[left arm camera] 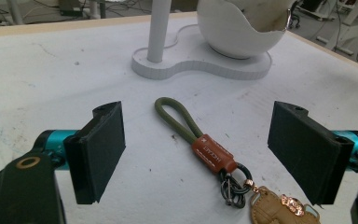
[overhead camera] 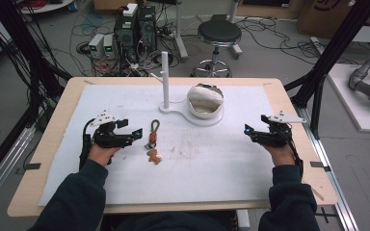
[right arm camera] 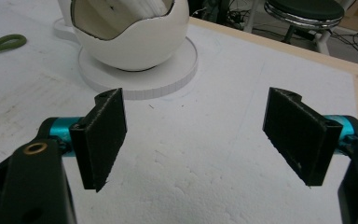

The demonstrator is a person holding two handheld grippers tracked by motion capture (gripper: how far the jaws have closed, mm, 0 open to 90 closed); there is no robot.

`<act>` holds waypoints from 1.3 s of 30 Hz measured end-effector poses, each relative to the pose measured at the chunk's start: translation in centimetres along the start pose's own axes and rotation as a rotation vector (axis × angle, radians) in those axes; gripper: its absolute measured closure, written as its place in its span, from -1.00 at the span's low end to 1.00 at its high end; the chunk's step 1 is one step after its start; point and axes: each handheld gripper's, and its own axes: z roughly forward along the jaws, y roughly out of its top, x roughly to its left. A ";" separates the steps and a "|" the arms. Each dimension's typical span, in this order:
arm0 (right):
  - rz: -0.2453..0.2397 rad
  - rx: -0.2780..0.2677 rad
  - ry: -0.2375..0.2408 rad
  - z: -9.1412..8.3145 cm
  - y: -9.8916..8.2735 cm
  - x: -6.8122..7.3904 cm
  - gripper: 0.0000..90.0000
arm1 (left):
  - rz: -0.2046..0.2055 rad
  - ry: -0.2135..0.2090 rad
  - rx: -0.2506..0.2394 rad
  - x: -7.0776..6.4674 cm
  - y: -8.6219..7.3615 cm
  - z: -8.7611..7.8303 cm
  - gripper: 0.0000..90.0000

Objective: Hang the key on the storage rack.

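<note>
On the white foam mat, just right of the left gripper [overhead camera: 136, 134], the olive-cord keychain with brown leather tag and charm [overhead camera: 152, 141] is lying.
Its long axis is running away from the person toward the white peg stand [overhead camera: 165, 79]; the left gripper, jaws wide and empty, is sitting far nearer than the open, empty right gripper [overhead camera: 247, 131].

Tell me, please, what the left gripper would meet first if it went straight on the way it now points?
Probably the keychain: it lies on the white mat between the open jaws of the left gripper, its green loop pointing ahead. Beyond it stand the white stand's post and egg-shaped bowl; depth is hard to judge.
</note>
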 end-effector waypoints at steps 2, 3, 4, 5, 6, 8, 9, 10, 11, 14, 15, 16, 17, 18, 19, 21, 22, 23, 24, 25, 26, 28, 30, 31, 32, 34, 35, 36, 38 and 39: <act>-0.008 0.006 0.003 0.1 0.0 0.2 -0.51 | -0.005 -0.013 -0.005 0.0 0.0 0.0 -0.58; -0.014 0.006 0.003 0.2 0.0 0.4 -0.51 | -0.002 -0.013 -0.004 -0.1 0.0 -0.1 -0.58; -0.024 0.006 0.004 0.2 0.0 0.5 -0.49 | -0.002 -0.014 -0.004 -0.2 0.0 0.0 -0.58; -0.031 0.001 0.007 0.3 0.0 0.6 -0.45 | 0.003 -0.012 0.000 -0.3 0.0 0.0 -0.58; -0.028 -0.002 0.013 0.3 -0.1 0.7 -0.45 | 0.007 -0.010 0.006 -0.4 0.0 0.1 -0.58; -0.037 0.000 0.014 0.4 -0.1 0.8 -0.45 | 0.009 0.000 0.022 -0.7 0.0 0.3 -0.58; -0.035 0.001 0.018 0.4 -0.1 0.8 -0.45 | 0.013 0.007 0.033 -0.9 -0.1 0.5 -0.58; -0.034 -0.001 0.022 0.4 -0.1 0.9 -0.45 | 0.016 0.021 0.042 -1.2 -0.2 0.7 -0.58; -0.040 -0.001 0.022 0.4 -0.2 0.9 -0.45 | 0.017 0.046 0.065 -1.4 -0.3 0.9 -0.57; -0.048 0.003 0.033 0.5 -0.2 1.1 -0.45 | -0.022 0.111 0.125 -1.7 -0.8 1.7 -0.47; -0.049 0.008 0.031 0.5 -0.2 1.1 -0.45 | -0.030 0.123 0.137 -1.8 -0.9 2.1 -0.44; -0.047 0.013 0.033 0.6 -0.3 1.2 -0.45 | -0.025 0.134 0.151 -1.9 -0.9 2.3 -0.40; -0.049 0.019 0.033 0.8 -0.3 1.2 -0.45 | -0.024 0.135 0.153 -2.0 -1.0 2.4 -0.36; -0.052 0.023 0.032 0.9 -0.4 1.2 -0.45 | -0.025 0.136 0.153 -2.0 -1.0 2.6 -0.33; -0.049 0.030 0.034 1.0 -0.4 1.2 -0.44 | -0.015 0.144 0.157 -2.1 -1.0 2.7 -0.27; -0.050 0.037 0.033 1.2 -0.5 1.2 -0.44 | -0.019 0.162 0.159 -2.1 -0.9 2.9 -0.14; -0.049 0.039 0.035 1.2 -0.5 1.3 -0.44 | -0.027 0.162 0.156 -2.1 -1.0 3.2 -0.13; -0.054 0.042 0.031 1.3 -0.5 1.3 -0.44 | -0.032 0.161 0.163 -2.0 -0.9 3.3 -0.10; -0.053 0.043 0.034 1.3 -0.5 1.4 -0.44 | -0.041 0.157 0.160 -2.1 -0.9 3.6 -0.07; -0.055 0.041 0.034 1.3 -0.5 1.5 -0.44 | -0.048 0.149 0.160 -2.2 -0.8 3.8 -0.07; -0.058 0.038 0.033 1.2 -0.5 1.5 -0.44 | -0.050 0.143 0.163 -2.3 -0.7 4.0 -0.06; -0.054 0.035 0.035 1.2 -0.4 1.6 -0.44 | -0.051 0.140 0.162 -2.7 -0.6 4.4 -0.06; -0.059 0.025 0.041 1.1 -0.4 1.6 -0.44 | -0.055 0.146 0.184 -2.9 -0.7 5.1 -0.10; -0.057 0.021 0.050 1.1 -0.4 1.6 -0.44 | -0.056 0.150 0.203 -3.0 -0.7 5.5 -0.16; -0.059 0.012 0.053 1.1 -0.3 1.6 -0.44 | -0.058 0.158 0.217 -3.1 -0.8 6.0 -0.26; -0.065 0.007 0.055 1.1 -0.3 1.6 -0.44 | -0.051 0.172 0.231 -3.4 -0.8 6.6 -0.45; -0.062 0.006 0.055 1.2 -0.3 1.6 -0.44 | -0.041 0.174 0.242 -3.6 -0.9 6.9 -0.45; -0.062 0.008 0.055 1.2 -0.3 1.6 -0.44 | -0.030 0.168 0.258 -3.7 -1.0 7.2 -0.45; -0.058 0.014 0.056 1.2 -0.4 1.5 -0.44 | 0.005 0.187 0.291 -4.0 -1.1 7.5 -0.45; -0.059 0.013 0.055 1.3 -0.4 1.6 -0.44 | 0.021 0.198 0.299 -4.2 -1.1 7.6 -0.43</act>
